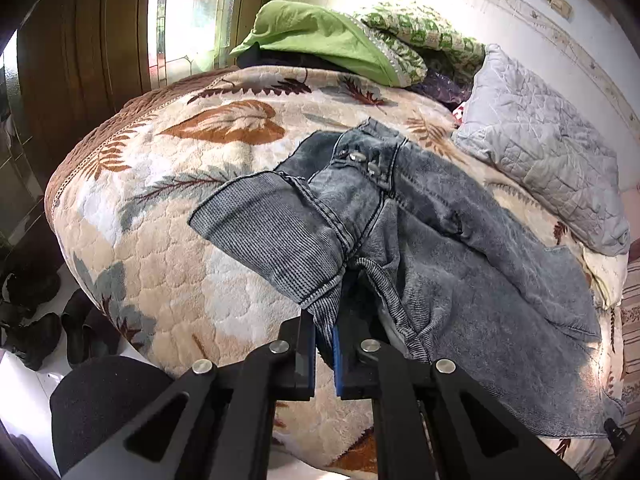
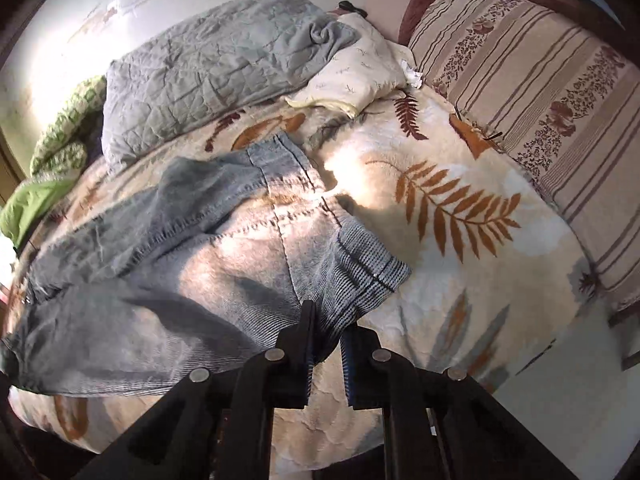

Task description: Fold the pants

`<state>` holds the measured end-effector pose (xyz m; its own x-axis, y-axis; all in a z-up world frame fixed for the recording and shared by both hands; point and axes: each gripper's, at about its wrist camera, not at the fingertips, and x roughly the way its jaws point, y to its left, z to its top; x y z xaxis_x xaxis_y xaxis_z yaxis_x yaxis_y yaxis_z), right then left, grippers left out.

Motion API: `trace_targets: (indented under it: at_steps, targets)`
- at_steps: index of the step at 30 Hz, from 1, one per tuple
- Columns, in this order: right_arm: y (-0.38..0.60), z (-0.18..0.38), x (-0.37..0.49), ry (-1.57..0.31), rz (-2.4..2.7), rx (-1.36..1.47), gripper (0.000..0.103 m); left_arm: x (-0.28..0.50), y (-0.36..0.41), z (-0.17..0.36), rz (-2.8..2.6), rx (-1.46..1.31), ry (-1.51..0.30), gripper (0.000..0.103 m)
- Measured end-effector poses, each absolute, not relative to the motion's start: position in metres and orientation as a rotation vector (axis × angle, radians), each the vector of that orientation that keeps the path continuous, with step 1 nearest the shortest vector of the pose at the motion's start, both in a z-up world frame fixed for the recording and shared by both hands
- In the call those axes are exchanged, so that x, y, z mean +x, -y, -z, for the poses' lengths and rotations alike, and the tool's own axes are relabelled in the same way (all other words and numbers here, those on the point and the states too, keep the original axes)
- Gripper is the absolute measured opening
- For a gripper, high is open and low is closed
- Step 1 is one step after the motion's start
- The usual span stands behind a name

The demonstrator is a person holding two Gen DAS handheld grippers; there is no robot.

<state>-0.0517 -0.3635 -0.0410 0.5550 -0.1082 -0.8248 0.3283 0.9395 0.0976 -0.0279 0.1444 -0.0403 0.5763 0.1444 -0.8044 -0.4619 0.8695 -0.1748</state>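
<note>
Grey-blue denim pants [image 1: 460,248] lie rumpled on a leaf-print bed blanket [image 1: 160,208], fly buttons facing up near the far end. My left gripper [image 1: 325,344] is shut on a bunched fold by the ribbed stretch panel, and the cloth rises a little off the blanket. In the right wrist view the same pants [image 2: 180,248] spread to the left, partly in sunlight. There, my right gripper [image 2: 328,344] is shut on the ribbed waistband edge, which is pinched between its blue-lined fingers.
A grey quilted pillow [image 1: 540,148] and a green cloth pile [image 1: 320,36] lie at the bed's far side. A striped pillow [image 2: 540,92] and a cream pillow [image 2: 360,72] sit at the head. Dark shoes [image 1: 48,328] stand on the floor beside the bed's edge.
</note>
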Motion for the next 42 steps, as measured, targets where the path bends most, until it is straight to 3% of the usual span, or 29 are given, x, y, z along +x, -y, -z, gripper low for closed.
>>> trace_targets:
  at_steps: [2,3,4,6,7,10,18,25,28,30,31,37,42]
  targets:
    - [0.365,0.07,-0.043,-1.09,0.27,0.235,0.029,-0.017,-0.144,0.065,-0.361,-0.378,-1.026,0.013]
    - [0.366,0.085,-0.04,-1.172,0.278,0.231,0.048,-0.018,-0.147,0.069,-0.369,-0.391,-1.037,0.017]
    - [0.369,0.09,-0.042,-1.196,0.294,0.244,0.059,-0.022,-0.149,0.066,-0.37,-0.401,-1.015,0.019]
    - [0.371,0.077,-0.047,-1.136,0.306,0.233,0.073,-0.023,-0.148,0.056,-0.372,-0.389,-0.993,0.029]
    - [0.371,0.071,-0.05,-1.108,0.319,0.222,0.075,-0.023,-0.146,0.049,-0.374,-0.369,-0.975,0.04]
    - [0.372,0.059,-0.055,-1.068,0.347,0.191,0.075,-0.027,-0.137,0.028,-0.385,-0.308,-0.891,0.058]
    - [0.366,0.03,-0.056,-0.973,0.395,0.145,0.075,-0.022,-0.123,-0.008,-0.387,-0.221,-0.773,0.068]
    - [0.351,0.029,-0.043,-0.96,0.352,0.136,0.075,-0.009,-0.113,0.011,-0.355,-0.191,-0.829,0.072]
    - [0.347,0.048,-0.032,-1.027,0.365,0.088,0.079,0.003,-0.108,0.041,-0.337,-0.16,-0.936,0.09]
    - [0.347,0.075,-0.021,-1.17,0.332,0.074,0.079,0.017,-0.102,0.073,-0.302,-0.101,-1.098,0.09]
    - [0.351,0.088,-0.018,-1.234,0.307,0.107,0.08,0.016,-0.098,0.073,-0.291,-0.063,-1.078,0.091]
    - [0.382,0.05,-0.017,-1.103,0.27,0.287,0.08,0.017,-0.114,0.02,-0.206,-0.177,-0.907,0.091]
    - [0.411,0.032,0.029,-0.96,0.035,0.613,0.08,0.053,-0.147,0.0,-0.238,-0.234,-0.841,0.091]
